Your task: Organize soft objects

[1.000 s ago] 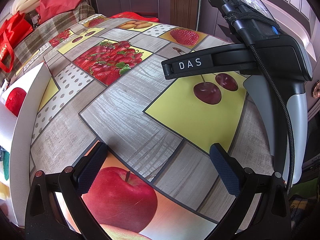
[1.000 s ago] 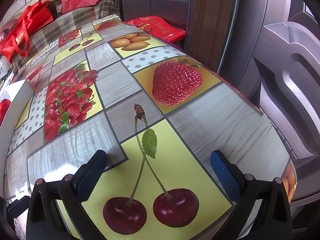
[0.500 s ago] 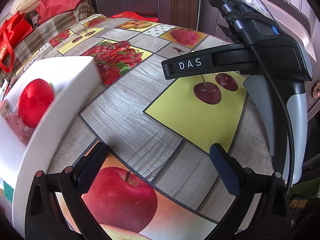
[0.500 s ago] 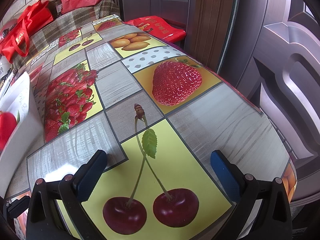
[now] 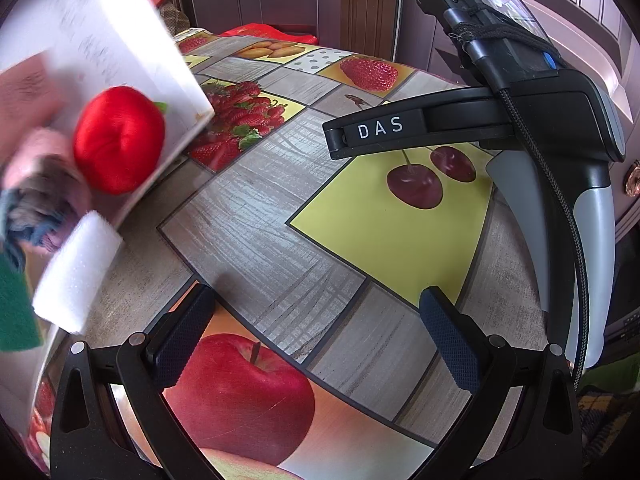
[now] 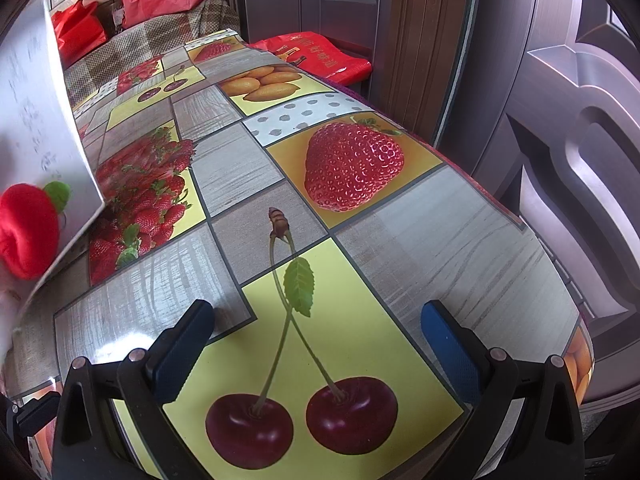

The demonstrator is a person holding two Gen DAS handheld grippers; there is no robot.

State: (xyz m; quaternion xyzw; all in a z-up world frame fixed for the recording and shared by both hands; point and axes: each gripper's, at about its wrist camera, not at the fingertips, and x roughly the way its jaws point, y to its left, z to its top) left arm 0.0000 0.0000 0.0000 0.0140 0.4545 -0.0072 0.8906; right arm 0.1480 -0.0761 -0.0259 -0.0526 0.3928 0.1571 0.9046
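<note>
Tipping from a blurred white box point(image 5: 104, 36), a red plush ball point(image 5: 119, 139) spills; both grippers' jaws gape wide.

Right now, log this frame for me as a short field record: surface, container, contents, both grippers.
surface: table under a fruit-print cloth
container: white box, tipped up at the left, blurred
contents: red plush ball with a green leaf, white foam block, green pad, bundled cloth, all spilling from the box
left gripper: open, empty, over the apple print
right gripper: open, empty, over the cherry print
contact: neither gripper touches an object
</note>
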